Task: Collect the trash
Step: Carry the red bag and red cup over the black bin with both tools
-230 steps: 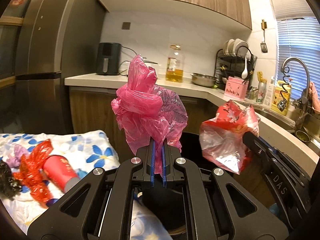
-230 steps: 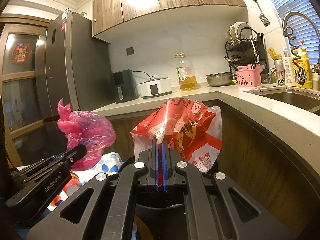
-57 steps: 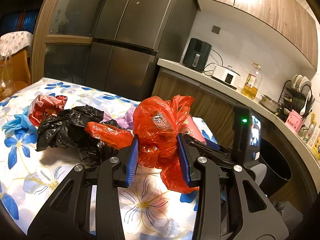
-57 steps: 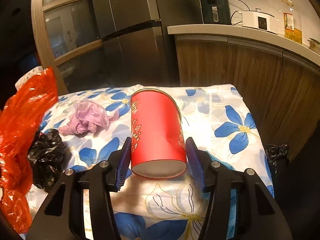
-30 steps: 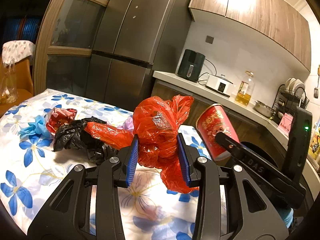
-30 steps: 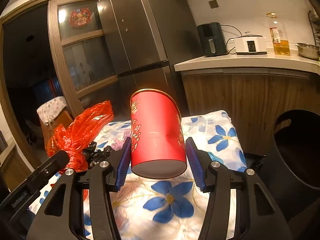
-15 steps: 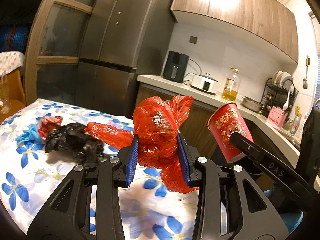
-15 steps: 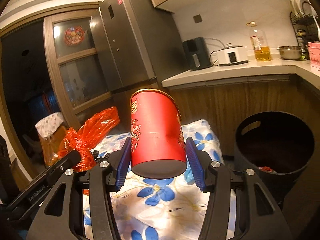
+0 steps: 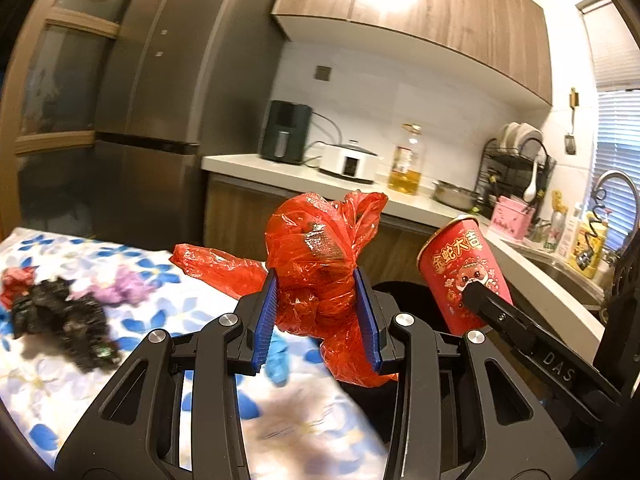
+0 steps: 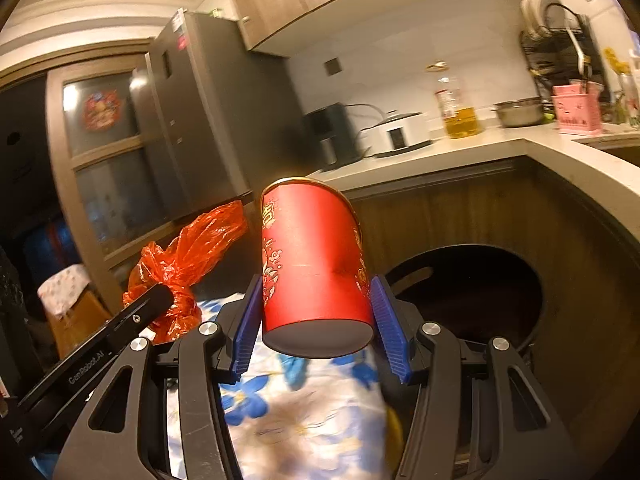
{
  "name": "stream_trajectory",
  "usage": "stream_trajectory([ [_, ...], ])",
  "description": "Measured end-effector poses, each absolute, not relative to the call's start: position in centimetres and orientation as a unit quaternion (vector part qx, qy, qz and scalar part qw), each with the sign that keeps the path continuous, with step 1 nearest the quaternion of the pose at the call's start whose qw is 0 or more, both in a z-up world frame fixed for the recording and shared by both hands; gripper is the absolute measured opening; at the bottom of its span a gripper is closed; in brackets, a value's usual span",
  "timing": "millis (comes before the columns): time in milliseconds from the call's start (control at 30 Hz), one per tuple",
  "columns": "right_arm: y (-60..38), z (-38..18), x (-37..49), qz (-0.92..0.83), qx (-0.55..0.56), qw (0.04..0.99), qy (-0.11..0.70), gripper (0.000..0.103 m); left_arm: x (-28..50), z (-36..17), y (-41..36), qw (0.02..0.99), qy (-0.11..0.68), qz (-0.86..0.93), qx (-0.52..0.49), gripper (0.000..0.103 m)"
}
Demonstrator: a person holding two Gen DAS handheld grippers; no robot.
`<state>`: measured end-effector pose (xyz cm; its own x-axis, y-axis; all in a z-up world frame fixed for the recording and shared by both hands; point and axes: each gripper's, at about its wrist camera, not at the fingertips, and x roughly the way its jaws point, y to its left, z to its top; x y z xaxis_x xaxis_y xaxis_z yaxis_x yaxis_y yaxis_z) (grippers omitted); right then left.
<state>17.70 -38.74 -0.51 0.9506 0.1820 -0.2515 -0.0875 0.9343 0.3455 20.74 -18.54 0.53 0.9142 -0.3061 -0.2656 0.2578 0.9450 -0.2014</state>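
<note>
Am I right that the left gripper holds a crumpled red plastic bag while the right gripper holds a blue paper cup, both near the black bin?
Not quite: the cup is red, not blue, as the right wrist view shows. The rest stands: the left gripper is clamped on the crumpled red plastic bag, the right gripper on the cup, both near the black bin.

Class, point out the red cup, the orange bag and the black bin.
red cup (image 10: 316, 264), right wrist view, middle of its side wall
orange bag (image 9: 316, 264), left wrist view, crumpled middle
black bin (image 10: 536, 280), right wrist view, right rim
</note>
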Motion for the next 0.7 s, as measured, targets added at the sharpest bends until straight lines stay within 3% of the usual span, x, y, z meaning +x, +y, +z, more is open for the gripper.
stream_trajectory([
  [700, -45.6, -1.8, 19.5, -0.014, 0.204, 0.971, 0.128, 0.053, 26.9, -1.7, -29.3, 0.956, 0.173, -0.231, -0.043, 0.036],
])
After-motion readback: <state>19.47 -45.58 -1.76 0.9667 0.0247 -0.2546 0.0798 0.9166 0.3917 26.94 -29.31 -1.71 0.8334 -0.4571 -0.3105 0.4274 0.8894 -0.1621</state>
